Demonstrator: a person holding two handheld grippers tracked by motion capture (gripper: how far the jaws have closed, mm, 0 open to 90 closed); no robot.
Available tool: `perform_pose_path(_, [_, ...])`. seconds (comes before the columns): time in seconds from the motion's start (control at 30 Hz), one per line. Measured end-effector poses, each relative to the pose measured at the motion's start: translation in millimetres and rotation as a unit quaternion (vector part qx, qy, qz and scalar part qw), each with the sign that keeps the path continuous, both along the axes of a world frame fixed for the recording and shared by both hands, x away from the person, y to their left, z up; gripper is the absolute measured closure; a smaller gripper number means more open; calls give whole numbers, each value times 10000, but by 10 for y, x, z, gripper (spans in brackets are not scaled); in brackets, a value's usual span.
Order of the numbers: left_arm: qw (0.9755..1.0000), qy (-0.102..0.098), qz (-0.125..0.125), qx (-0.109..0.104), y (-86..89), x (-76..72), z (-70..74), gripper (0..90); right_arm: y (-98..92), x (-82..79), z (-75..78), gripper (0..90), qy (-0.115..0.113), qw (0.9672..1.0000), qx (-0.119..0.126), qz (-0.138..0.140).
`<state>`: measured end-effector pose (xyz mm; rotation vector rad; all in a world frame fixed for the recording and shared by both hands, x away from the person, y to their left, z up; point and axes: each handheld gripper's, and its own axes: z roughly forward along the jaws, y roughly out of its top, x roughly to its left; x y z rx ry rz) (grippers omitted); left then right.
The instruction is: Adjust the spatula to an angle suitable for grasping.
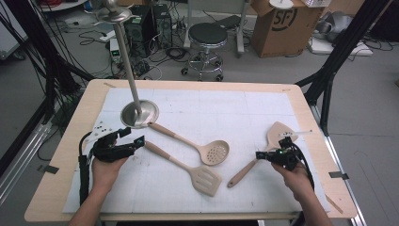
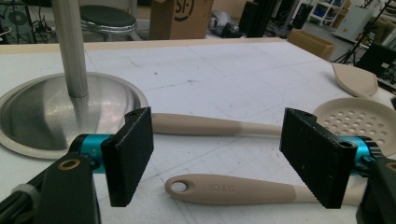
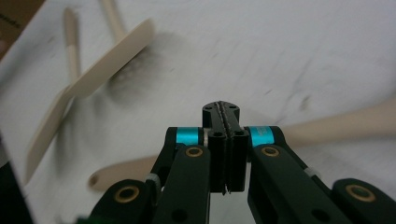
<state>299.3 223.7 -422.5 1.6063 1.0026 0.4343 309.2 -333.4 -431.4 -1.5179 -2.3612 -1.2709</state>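
Note:
Three beige utensils lie on the white mat [image 1: 263, 108]. A perforated skimmer [image 1: 214, 152] and a slotted turner [image 1: 205, 179] rest in the middle, and a solid spatula [image 1: 280, 132] lies at the right. My left gripper [image 1: 134, 136] is open near the handle ends of the turner and skimmer. In the left gripper view the turner's handle [image 2: 229, 189] and the skimmer's handle [image 2: 210, 126] show between its wide-apart jaws, untouched. My right gripper [image 1: 261, 155] hovers over the spatula's handle [image 3: 341, 126]. It is shut, pads pressed together [image 3: 221, 107], with nothing in them.
A metal stand with a round base [image 1: 139, 113] and a tall pole [image 1: 124, 52] rises just beyond my left gripper; its base [image 2: 42, 112] is close to the left jaw. Beyond the table are a stool [image 1: 207, 37] and a cardboard box [image 1: 282, 23].

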Motion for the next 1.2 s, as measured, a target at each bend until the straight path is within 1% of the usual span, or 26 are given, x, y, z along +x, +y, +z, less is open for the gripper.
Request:
perform_pose_path(0.03, [10000,-8,-1,24,-1,-2,1,266,27,-96,-17,900,30,9999,52,113])
perform_pose_path(0.1, [10000,6,-2,17,-4,-5,1,266,82,-222,-56,900,66,9996,14,291])
perform_pose_path(0.17, [10000,0,5,39,3,-8,2,266,151,-355,-106,900,208,9990,59,404])
perform_pose_path(0.2, [10000,1,-5,28,8,-8,2,266,201,-420,-146,900,241,9985,70,488])
perform_pose_path(0.23, [10000,-1,7,14,8,-7,2,266,242,-468,-172,900,302,9980,50,562])
perform_pose_path(0.27, [10000,5,13,-12,16,-9,2,265,263,-490,-186,900,349,9975,53,608])
perform_pose_path(0.33, [10000,-8,34,-29,26,-14,8,266,372,-568,-249,900,471,9953,6,848])
perform_pose_path(0.37, [10000,-19,42,-43,29,-16,9,266,410,-584,-267,900,551,9943,6,915])
perform_pose_path(0.47, [10000,-39,51,-37,37,-20,15,267,509,-604,-277,900,597,9929,40,1024])
perform_pose_path(0.57, [10000,-53,52,-50,43,-21,18,267,581,-546,-283,900,545,9929,33,1057])
perform_pose_path(0.7, [9999,-73,70,-42,53,-26,23,268,692,-423,-296,900,466,9934,49,1047])
perform_pose_path(0.83, [9999,-87,112,-77,76,-30,28,268,806,-233,-278,900,414,9953,-83,874])
perform_pose_path(0.93, [9999,-87,117,-63,87,-29,24,268,842,-72,-277,900,309,9969,-140,705])
perform_pose_path(1.07, [9999,-75,125,-49,91,-29,20,268,848,117,-297,900,324,9983,-37,488])
perform_pose_path(1.13, [9999,-80,127,-62,96,-30,18,268,843,196,-308,900,274,9990,-3,362])
perform_pose_path(1.17, [9999,-80,127,-62,96,-30,18,269,839,231,-308,900,304,9988,50,372])
perform_pose_path(1.2, [9999,-73,127,-63,98,-31,18,269,837,247,-302,900,270,9990,100,346])
